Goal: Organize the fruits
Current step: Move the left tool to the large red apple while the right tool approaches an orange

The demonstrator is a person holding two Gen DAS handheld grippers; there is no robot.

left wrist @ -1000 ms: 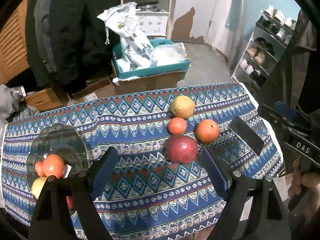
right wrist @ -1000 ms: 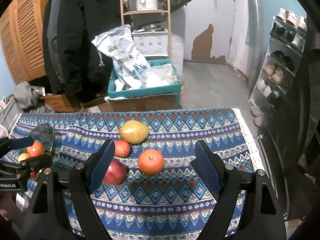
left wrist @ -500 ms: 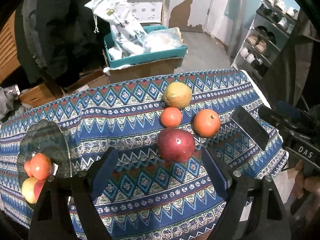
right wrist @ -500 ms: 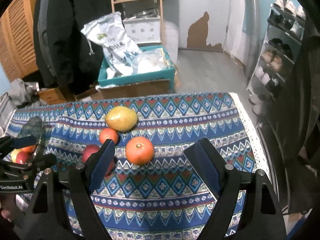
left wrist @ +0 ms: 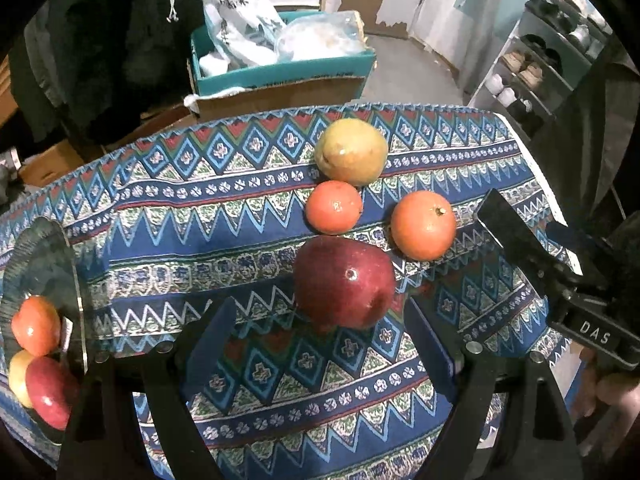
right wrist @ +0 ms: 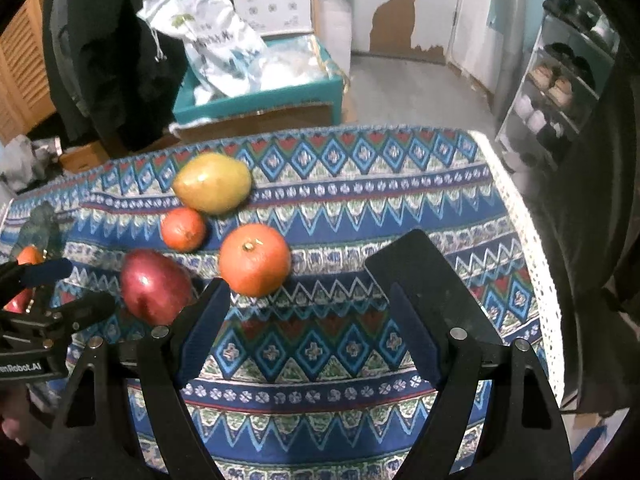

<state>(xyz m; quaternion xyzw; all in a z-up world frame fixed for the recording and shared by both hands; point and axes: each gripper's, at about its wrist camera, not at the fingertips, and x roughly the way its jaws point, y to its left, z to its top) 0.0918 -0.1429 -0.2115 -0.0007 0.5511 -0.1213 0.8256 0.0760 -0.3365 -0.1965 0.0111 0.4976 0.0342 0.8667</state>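
The left tool (left wrist: 316, 328) stands wide, its two pads apart with nothing between them; it hangs tilted down over the bench (left wrist: 168, 240), which is covered by a patterned cloth. Just ahead of its fingertips, a little toward its right pad, lies the red apple (left wrist: 345, 282), not touching either pad. Beyond the apple sit a small orange (left wrist: 334, 207) and, to the right of that, a larger orange (left wrist: 423, 225) with its stem scar up; farthest out is a yellow-green mango (left wrist: 351, 151), close against the small orange. Off to this tool's left a glass plate (left wrist: 44, 264) already carries several fruits.

The right tool (right wrist: 308, 320) is likewise open and empty. The larger orange (right wrist: 254, 259) lies just ahead of its left pad, the apple (right wrist: 156, 286) further left, and the left tool shows at that edge of the view.

The apple looks firm and fairly heavy, with a smooth, glossy skin that could slip, so I would take it across its widest middle, pads flat on opposite flanks, with gentle pressure to avoid bruising. The oranges are round and likely to roll if nudged; their peel is duller and should grip better. The mango is longer than it is wide, best taken across its short width, and may be soft.
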